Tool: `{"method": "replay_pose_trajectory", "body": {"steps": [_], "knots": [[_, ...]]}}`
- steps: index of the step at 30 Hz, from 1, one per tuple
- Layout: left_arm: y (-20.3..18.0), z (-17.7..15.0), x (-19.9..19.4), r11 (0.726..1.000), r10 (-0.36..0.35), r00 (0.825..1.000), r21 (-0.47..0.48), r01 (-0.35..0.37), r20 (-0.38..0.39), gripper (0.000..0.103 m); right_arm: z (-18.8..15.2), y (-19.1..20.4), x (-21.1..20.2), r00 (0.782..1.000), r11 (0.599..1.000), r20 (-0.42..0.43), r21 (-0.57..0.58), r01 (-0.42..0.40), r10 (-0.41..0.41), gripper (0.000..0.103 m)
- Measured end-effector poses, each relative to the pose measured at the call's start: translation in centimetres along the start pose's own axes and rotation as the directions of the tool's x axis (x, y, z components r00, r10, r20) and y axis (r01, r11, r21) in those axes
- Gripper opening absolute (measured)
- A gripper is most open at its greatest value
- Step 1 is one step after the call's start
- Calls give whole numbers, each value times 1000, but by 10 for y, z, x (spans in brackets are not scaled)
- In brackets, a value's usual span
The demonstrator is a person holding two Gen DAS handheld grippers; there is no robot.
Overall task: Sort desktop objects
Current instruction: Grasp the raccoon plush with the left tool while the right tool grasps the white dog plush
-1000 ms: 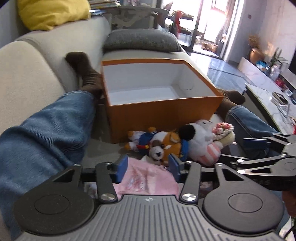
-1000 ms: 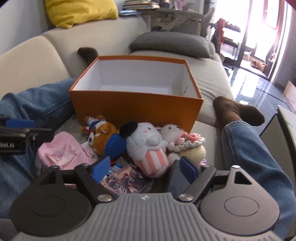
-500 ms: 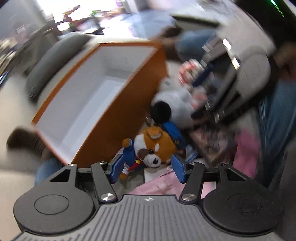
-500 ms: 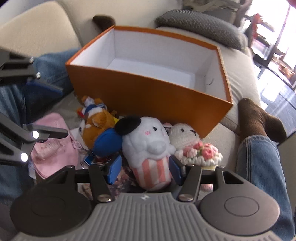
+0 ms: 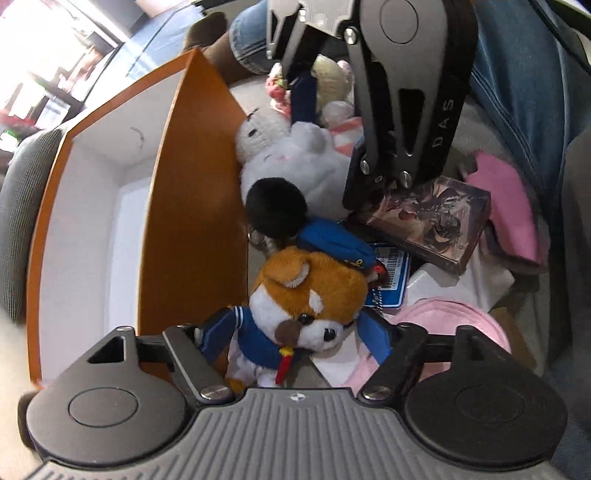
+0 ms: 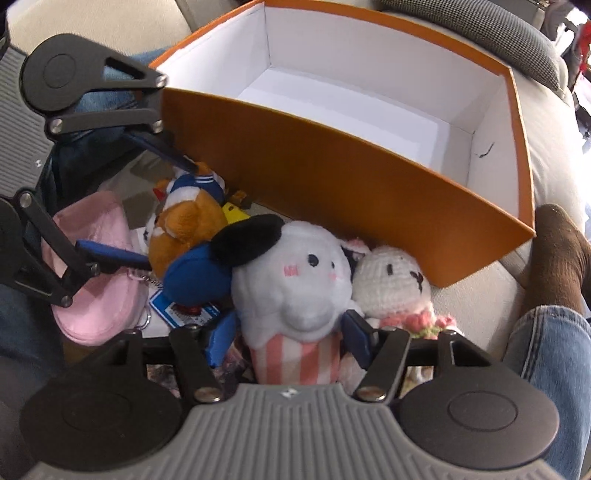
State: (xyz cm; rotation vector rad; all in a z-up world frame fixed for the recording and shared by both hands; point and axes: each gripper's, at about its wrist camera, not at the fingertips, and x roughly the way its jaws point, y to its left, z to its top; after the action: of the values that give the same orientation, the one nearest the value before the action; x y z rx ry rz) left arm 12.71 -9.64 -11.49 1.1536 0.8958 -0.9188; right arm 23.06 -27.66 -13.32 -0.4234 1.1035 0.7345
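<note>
- While both grippers point down at the pile, one open orange cardboard box (image 6: pixel 369 177) with a white inside stands on the beige sofa (image 6: pixel 546 147), nothing in it.
- Three soft toys lie against the box's near wall: one brown-and-white plush dog in a blue sailor suit (image 5: pixel 306 306), one white plush with a black ear and a pink-striped base (image 6: pixel 295 295), one small white crocheted bunny with pink flowers (image 6: pixel 395 284).
- The left gripper (image 5: pixel 295 339) straddles the dog; its blue pads (image 5: pixel 218 338) stand either side of the sailor suit, the jaws are opening, and no pad presses on the toy.
- The right gripper (image 6: pixel 284 339) straddles the striped base of the white plush; its jaws are opening too, pads just beside the fabric, grip not evident.
- Beside the toys, on the side away from the box: one dark printed book (image 5: pixel 436 221), one blue barcoded tag (image 5: pixel 391 277) on a chain, one pink pouch (image 6: pixel 96 273).
- Two legs in blue jeans (image 6: pixel 546 369) flank the pile; one brown sock (image 6: pixel 554 254) rests by the box's corner.
- One grey cushion (image 6: pixel 491 29) lies beyond the box.
</note>
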Motion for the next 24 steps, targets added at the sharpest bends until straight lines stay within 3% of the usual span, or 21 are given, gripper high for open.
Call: {"method": "replay_pose_trajectory", "body": {"steps": [3,5,6,7,8,11,16,20,24], "knots": [[-2,-1,9,1000,11,1000,9,-11,22,94,1,0,6,1000,1000,-6,-11,-5,5,69],[-8,-3,12,999,36,998,26,-37,49,92,-1,2,8,1000,1000,-4,-14,-6,5,70],[-10,-3,13,1000,18,999,20,-19,48,70,-2,2,9,1000,1000,-2,-15,-2,2,70],[-9,-4,14,1000,-23,999,-13,23,41,71,-3,4,9,1000,1000,0,-17,4,-4,70],[-8,-5,15,998,-19,999,-57,22,41,70,-5,6,9,1000,1000,3,-22,11,-11,68],[-14,-7,10,997,12,999,-81,-9,38,68,-8,12,6,999,999,12,-33,43,-43,62],[-7,-8,-11,970,53,996,-239,-35,67,67,-12,21,-13,997,998,48,-7,62,-61,59],[8,-23,-39,902,49,990,-431,13,132,67,-16,28,-36,993,997,91,19,72,-74,58],[18,-34,-69,796,60,979,-601,71,194,66,-19,33,-57,987,995,128,61,85,-92,56]]}}
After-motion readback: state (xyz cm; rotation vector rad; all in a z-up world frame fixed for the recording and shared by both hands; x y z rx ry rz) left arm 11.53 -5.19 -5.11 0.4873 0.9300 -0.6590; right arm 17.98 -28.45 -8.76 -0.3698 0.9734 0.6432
